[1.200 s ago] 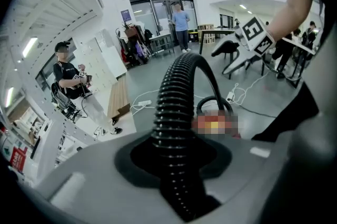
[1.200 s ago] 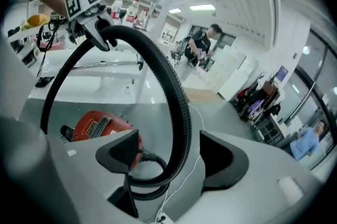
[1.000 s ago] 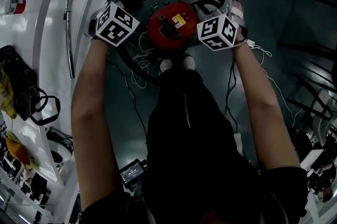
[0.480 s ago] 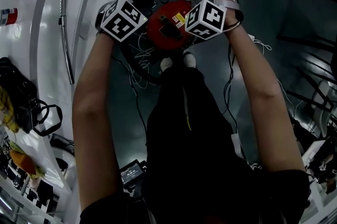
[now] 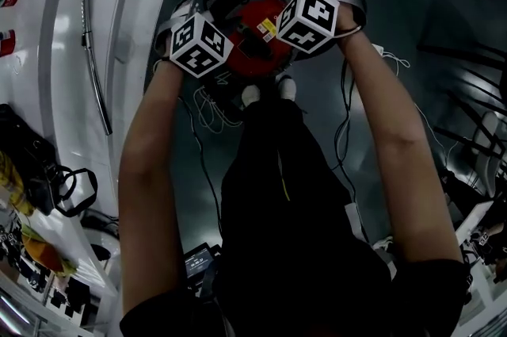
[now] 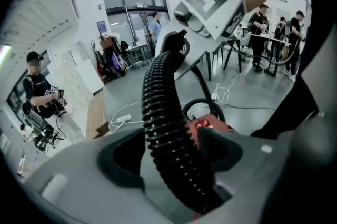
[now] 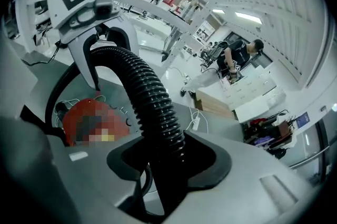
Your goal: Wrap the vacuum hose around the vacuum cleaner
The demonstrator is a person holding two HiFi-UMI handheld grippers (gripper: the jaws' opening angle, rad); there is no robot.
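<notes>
Right gripper (image 7: 168, 162) clamps the hose (image 7: 150, 96); left gripper (image 6: 171, 157) jaws, just opening, stand loose around it, vacuum (image 5: 252, 50) beneath.

I count two claws, my left claw (image 6: 171, 157) and my right claw (image 7: 168, 165), two marker cubes (image 5: 202, 46), one atop each, one black ribbed hose (image 6: 163, 128) between both claws' jaws, and one red vacuum cleaner (image 5: 257, 38) just beyond them.
</notes>
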